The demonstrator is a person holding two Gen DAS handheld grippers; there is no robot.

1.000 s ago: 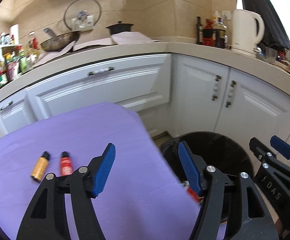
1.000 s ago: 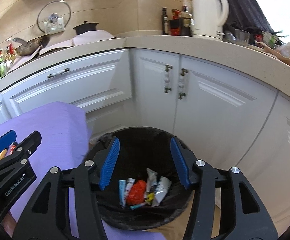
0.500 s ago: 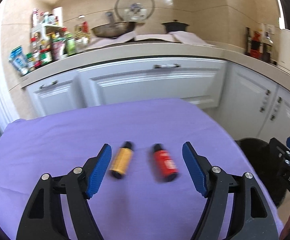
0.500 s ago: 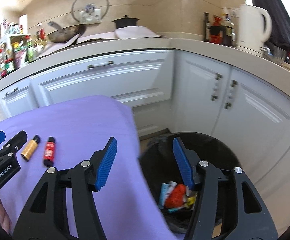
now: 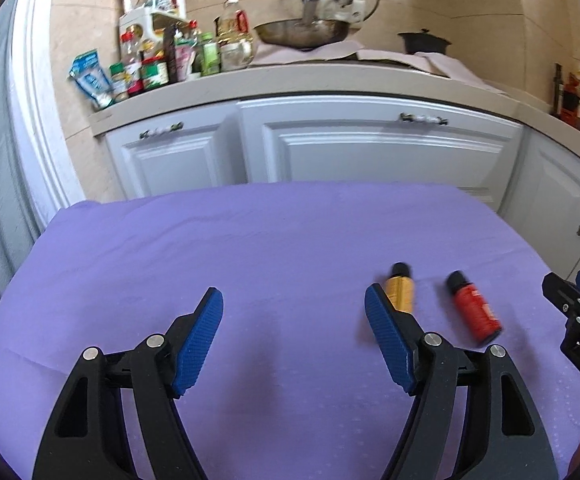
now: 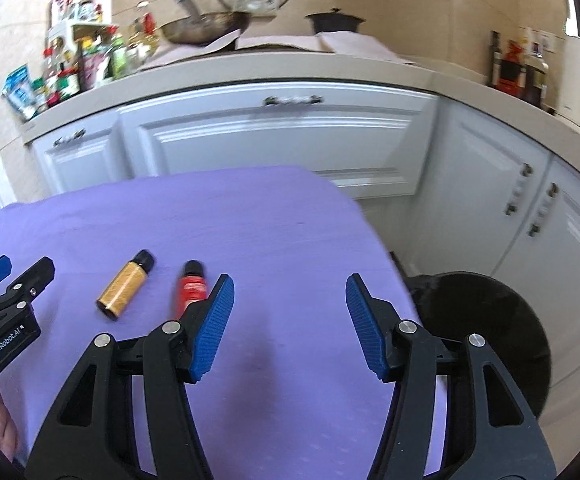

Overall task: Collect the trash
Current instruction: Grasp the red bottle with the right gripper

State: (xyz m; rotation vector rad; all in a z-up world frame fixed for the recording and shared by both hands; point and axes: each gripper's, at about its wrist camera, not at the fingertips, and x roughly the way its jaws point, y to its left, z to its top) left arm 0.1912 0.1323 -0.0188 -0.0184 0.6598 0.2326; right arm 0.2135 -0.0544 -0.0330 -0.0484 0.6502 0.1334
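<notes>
Left hand-held gripper [image 5: 294,334], as I see it from its own camera: blue pads spread wide, nothing between them, only purple cloth [image 5: 249,248] below. Right hand-held gripper [image 6: 290,322], from its own camera: pads parted at a moderate width, likewise empty, poised over the right part of the same cloth-covered counter. I see each tool's tip in the other's view, the right one at the right edge of the left view, the left one at the left edge of the right view.

Task items: a gold bottle [image 5: 400,292] with a black cap and a red bottle [image 5: 474,312] with a black cap lie on their sides, near each other but apart. In the left view I find the gold bottle just behind the tip of my right-hand finger, partly hidden by it, and the red bottle further right, outside the pads. In the right view the gold bottle [image 6: 126,285] sits left of centre, and the red bottle [image 6: 191,286] lies just beyond my left-hand finger.

Black bin [image 6: 486,336]: lower right of the right view, beside the cloth's edge, below white cabinets [image 6: 273,136]; its contents are hidden from me
</notes>
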